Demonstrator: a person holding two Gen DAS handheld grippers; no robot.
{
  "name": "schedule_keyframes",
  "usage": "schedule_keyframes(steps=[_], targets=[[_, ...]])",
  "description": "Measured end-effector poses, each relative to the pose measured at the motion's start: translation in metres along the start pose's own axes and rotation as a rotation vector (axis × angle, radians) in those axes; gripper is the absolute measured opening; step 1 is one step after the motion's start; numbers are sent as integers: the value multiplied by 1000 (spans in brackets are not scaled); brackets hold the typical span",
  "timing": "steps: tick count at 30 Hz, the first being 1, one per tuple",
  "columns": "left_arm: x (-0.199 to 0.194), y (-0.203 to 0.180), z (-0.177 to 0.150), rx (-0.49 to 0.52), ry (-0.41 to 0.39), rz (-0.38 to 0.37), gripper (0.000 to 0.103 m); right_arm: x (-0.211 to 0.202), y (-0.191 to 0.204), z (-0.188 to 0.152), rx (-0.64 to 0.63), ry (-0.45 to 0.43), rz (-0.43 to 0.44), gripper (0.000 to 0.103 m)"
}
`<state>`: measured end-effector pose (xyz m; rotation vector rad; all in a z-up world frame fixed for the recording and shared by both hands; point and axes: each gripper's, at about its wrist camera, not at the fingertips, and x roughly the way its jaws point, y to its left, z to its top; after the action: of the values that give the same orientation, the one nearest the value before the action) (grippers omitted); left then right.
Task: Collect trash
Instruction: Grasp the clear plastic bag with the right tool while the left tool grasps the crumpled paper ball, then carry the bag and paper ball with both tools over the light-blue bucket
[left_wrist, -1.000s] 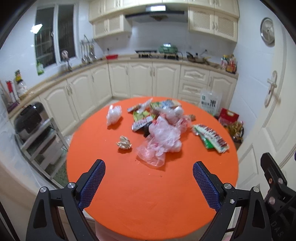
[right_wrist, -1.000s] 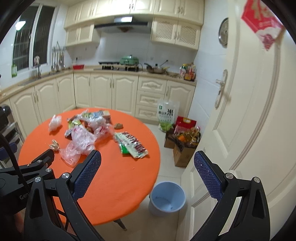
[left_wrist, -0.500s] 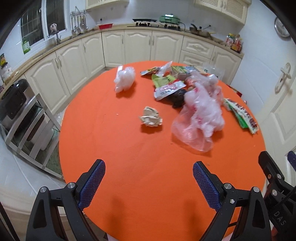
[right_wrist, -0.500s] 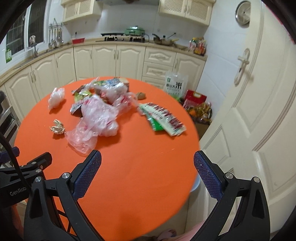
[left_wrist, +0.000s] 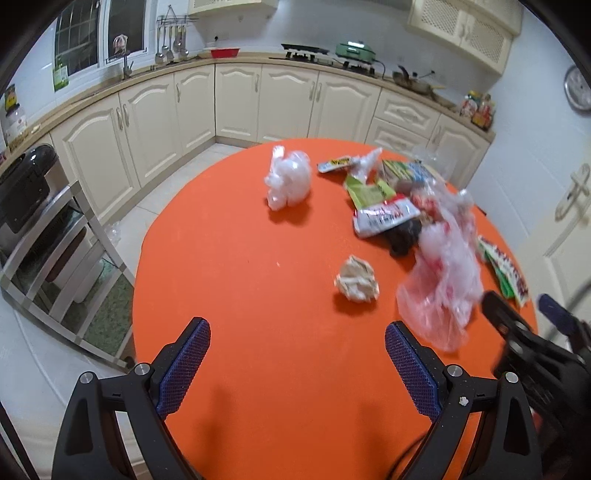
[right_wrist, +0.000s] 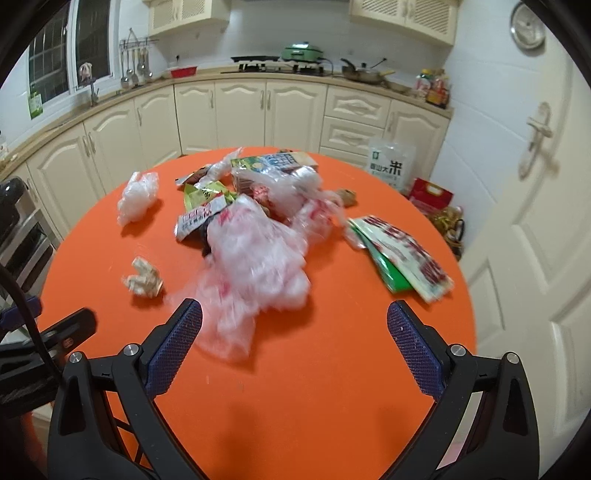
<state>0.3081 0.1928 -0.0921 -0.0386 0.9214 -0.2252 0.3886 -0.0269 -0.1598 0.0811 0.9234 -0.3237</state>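
Observation:
Trash lies on a round orange table (left_wrist: 258, 295) (right_wrist: 332, 369). A crumpled paper ball (left_wrist: 357, 280) (right_wrist: 143, 281) sits nearest. A pink-white plastic bag (left_wrist: 443, 288) (right_wrist: 258, 266) lies beside it. A knotted white bag (left_wrist: 290, 179) (right_wrist: 136, 197) sits further back. Snack wrappers (left_wrist: 384, 214) (right_wrist: 201, 214) are piled in the middle, and long packets (right_wrist: 399, 251) lie at the right. My left gripper (left_wrist: 297, 363) is open and empty, short of the paper ball. My right gripper (right_wrist: 294, 349) is open and empty, just before the plastic bag.
Cream kitchen cabinets (left_wrist: 236, 99) line the far wall. A metal rack with a black appliance (left_wrist: 22, 184) stands left of the table. A white door (right_wrist: 535, 206) is at the right, with a rice bag (right_wrist: 391, 162) and a red bag (right_wrist: 430, 195) on the floor.
Both grippers have moved forward and lower over the table, closer to the trash. The left view has swung leftward. Both stay open and empty.

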Motion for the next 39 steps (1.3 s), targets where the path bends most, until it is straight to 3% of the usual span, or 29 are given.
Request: schedule_keyframes(steps=[7, 8, 10, 18, 21, 23, 25, 31, 39], targets=[[29, 1, 20, -15, 24, 15, 93, 55, 5, 20, 47, 84, 11, 98], [35, -1, 22, -15, 36, 15, 93, 59, 4, 21, 48, 88, 33, 94], [45, -7, 26, -8, 60, 4, 93, 69, 3, 20, 51, 124, 115, 62], [75, -30, 36, 39, 115, -63, 93, 51, -24, 5, 69, 121, 116, 57], [90, -33, 33, 52, 147, -65, 78, 39, -35, 1, 75, 108, 100, 57], [88, -40, 32, 88, 109, -24, 51, 34, -39, 0, 75, 108, 93, 57], [88, -45, 29, 108, 92, 35, 32, 31, -40, -3, 74, 108, 82, 57], [83, -46, 26, 60, 84, 25, 29, 26, -45, -9, 89, 113, 79, 57], [66, -53, 18, 38, 81, -51, 28, 13, -60, -17, 119, 90, 45, 56]])
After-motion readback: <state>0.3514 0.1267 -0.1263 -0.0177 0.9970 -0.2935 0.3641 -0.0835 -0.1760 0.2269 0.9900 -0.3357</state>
